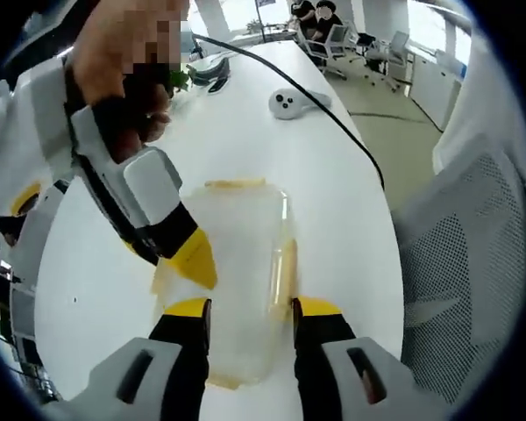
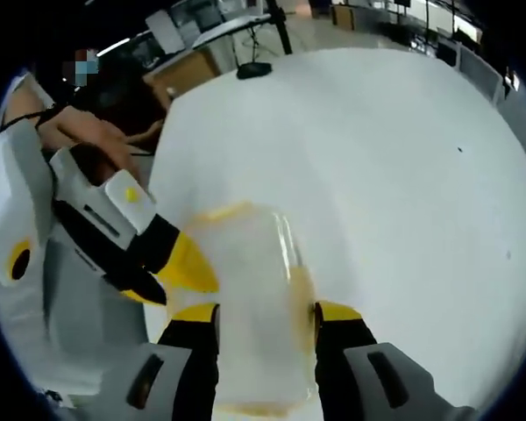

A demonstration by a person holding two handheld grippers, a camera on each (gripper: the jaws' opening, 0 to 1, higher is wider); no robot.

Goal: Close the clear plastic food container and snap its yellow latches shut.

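The clear plastic food container point(image 1: 241, 237) lies on the white table point(image 1: 333, 202), lid on, with a yellow latch point(image 1: 235, 184) at its far end and another along its right side point(image 1: 285, 267). My left gripper point(image 1: 250, 314) hovers over its near end, jaws apart, open. My right gripper point(image 1: 193, 259), held by a hand, comes in from the left and its yellow tip touches the container's left edge. In the right gripper view the container point(image 2: 250, 272) runs between my right gripper's point(image 2: 267, 320) parted jaws, open. The left gripper point(image 2: 188, 263) touches the container's left rim.
A white handheld device point(image 1: 289, 103) on a black cable point(image 1: 333, 110) lies farther along the table. A mesh office chair point(image 1: 473, 254) stands at the table's right edge. People sit at desks in the background point(image 1: 320, 22). A dark object point(image 2: 254, 68) rests at the table's far end.
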